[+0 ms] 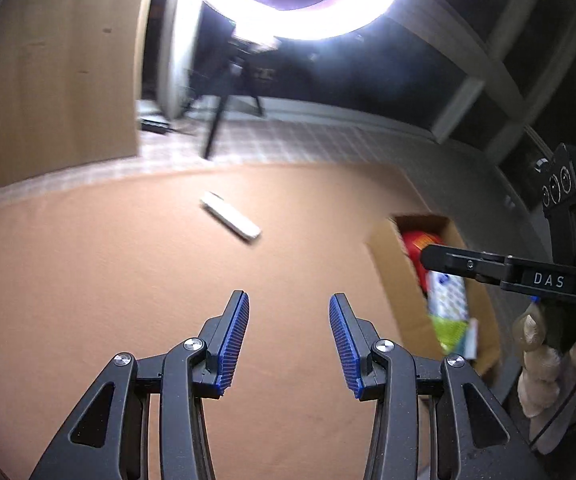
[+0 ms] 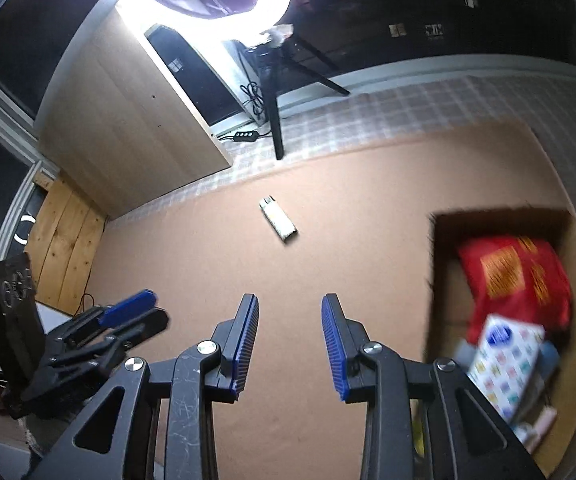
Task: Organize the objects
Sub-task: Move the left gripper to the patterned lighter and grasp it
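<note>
Salmon-brown matting (image 2: 247, 280) bears one small white lighter (image 2: 277, 222), well left of the open cardboard box (image 2: 504, 216). Left gripper (image 1: 289, 334) and right gripper (image 2: 290, 338) gape, empty. Straddle its narrow sides before closing.

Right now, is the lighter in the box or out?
Out: the lighter lies alone on the brown mat, apart from the cardboard box.
</note>
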`<state>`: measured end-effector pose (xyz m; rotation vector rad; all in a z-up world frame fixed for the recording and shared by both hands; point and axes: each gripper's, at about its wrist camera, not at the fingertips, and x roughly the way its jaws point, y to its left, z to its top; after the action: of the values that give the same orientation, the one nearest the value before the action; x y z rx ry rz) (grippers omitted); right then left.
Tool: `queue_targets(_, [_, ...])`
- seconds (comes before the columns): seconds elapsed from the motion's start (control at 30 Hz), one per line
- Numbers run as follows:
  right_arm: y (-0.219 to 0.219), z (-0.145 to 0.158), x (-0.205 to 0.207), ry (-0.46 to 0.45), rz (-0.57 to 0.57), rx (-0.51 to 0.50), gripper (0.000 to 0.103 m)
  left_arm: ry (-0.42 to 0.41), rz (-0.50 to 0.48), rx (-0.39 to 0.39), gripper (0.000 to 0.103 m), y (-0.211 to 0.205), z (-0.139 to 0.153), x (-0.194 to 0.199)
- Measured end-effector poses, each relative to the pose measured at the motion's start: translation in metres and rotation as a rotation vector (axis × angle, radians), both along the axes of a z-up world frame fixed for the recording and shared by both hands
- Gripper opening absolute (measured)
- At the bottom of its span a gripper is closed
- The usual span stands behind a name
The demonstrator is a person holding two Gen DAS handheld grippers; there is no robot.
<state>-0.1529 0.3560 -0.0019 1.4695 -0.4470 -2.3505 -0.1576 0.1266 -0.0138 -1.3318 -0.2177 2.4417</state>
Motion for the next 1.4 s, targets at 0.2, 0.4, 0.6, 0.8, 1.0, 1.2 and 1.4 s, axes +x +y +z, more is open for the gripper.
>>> queue_targets(0.2, [-0.036,-0.013,-0.047,-0.009,0.054,0.045,0.03,0.003,0.054,-0.037,0.048,-0.037,0.002,-0.024])
queue_targets(0.4, [-0.059,-0.039,-0.092,-0.045,0.069,0.077,0.033,-0.023,0.058,-0.048,0.048,-0.047,-0.022,-0.052])
queue_targets(0.6, [-0.076,-0.074,-0.129,-0.107,0.082,0.077,0.033,-0.075,0.044,-0.015,0.048,-0.038,-0.058,-0.085])
queue_targets(0.8, [-0.083,-0.102,-0.158,-0.151,0.077,0.061,0.039,-0.116,0.03,0.019,0.048,-0.025,-0.093,-0.114])
queue_targets(1.0, [-0.086,-0.12,-0.176,-0.175,0.082,0.059,0.04,-0.164,0.02,0.044,0.048,-0.013,-0.127,-0.137])
queue_targets(1.2, [-0.094,-0.129,-0.185,-0.172,0.106,0.061,0.041,-0.172,0.015,0.079,0.048,-0.003,-0.142,-0.151])
queue_targets(1.4, [-0.101,-0.131,-0.185,-0.173,0.146,0.058,0.041,-0.16,0.017,0.127,0.047,0.0,-0.145,-0.161])
